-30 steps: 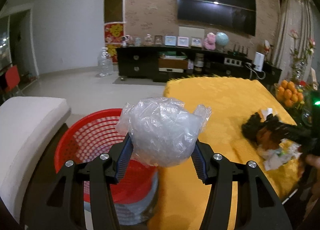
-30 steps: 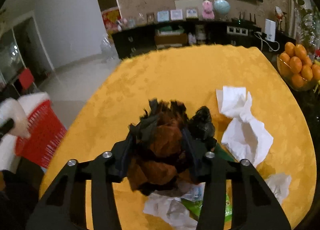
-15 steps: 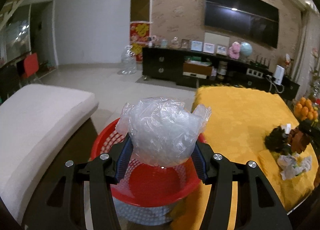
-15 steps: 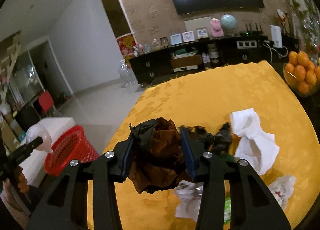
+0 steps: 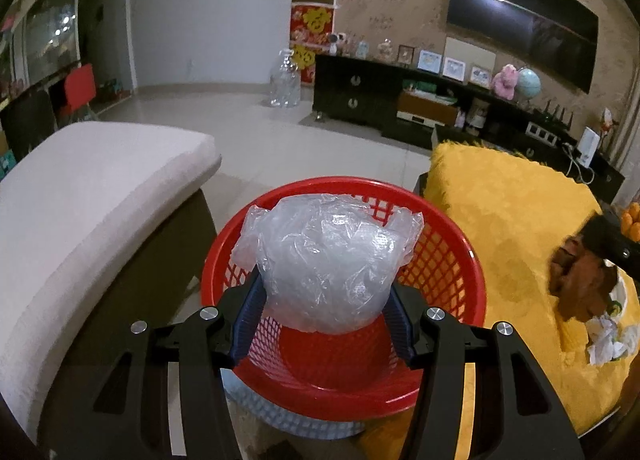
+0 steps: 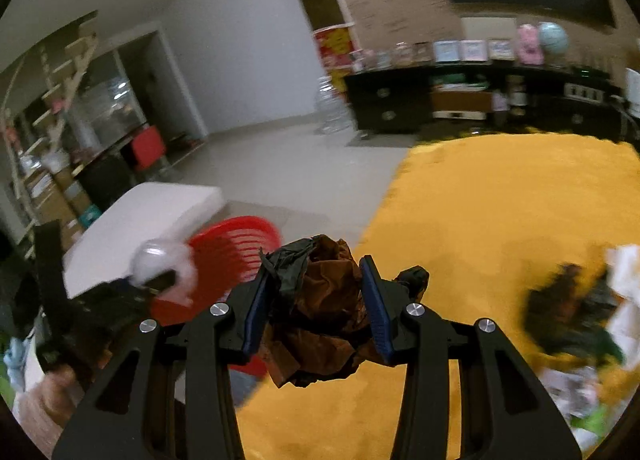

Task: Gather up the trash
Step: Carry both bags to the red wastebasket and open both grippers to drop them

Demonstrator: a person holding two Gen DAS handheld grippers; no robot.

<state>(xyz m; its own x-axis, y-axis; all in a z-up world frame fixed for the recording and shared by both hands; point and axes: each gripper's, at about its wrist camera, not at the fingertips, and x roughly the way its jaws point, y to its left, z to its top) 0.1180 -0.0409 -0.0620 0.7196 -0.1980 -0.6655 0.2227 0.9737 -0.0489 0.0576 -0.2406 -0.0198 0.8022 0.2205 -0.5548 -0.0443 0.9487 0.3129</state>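
My left gripper (image 5: 324, 296) is shut on a crumpled clear plastic bag (image 5: 328, 260), held right above the red mesh basket (image 5: 444, 260). My right gripper (image 6: 316, 300) is shut on a wad of brown and black crumpled wrapper (image 6: 320, 300), lifted over the left edge of the yellow tablecloth (image 6: 500, 204). In the right wrist view the red basket (image 6: 232, 248) lies to the left, with the left gripper (image 6: 160, 280) and its clear bag (image 6: 156, 256) over it. More trash, dark scraps (image 6: 568, 312) and white tissue (image 6: 624, 272), lies on the cloth at the right.
A white cushioned seat (image 5: 88, 188) stands left of the basket. A bowl of oranges (image 5: 632, 220) sits at the table's right edge. Far back are a black TV cabinet (image 5: 400, 100) and a clear water jug (image 5: 284, 80) on the tiled floor.
My left gripper swung left with the clear bag, from beside the basket to straight over it. My right gripper lifted the brown wad off the trash pile and carried it left toward the basket.
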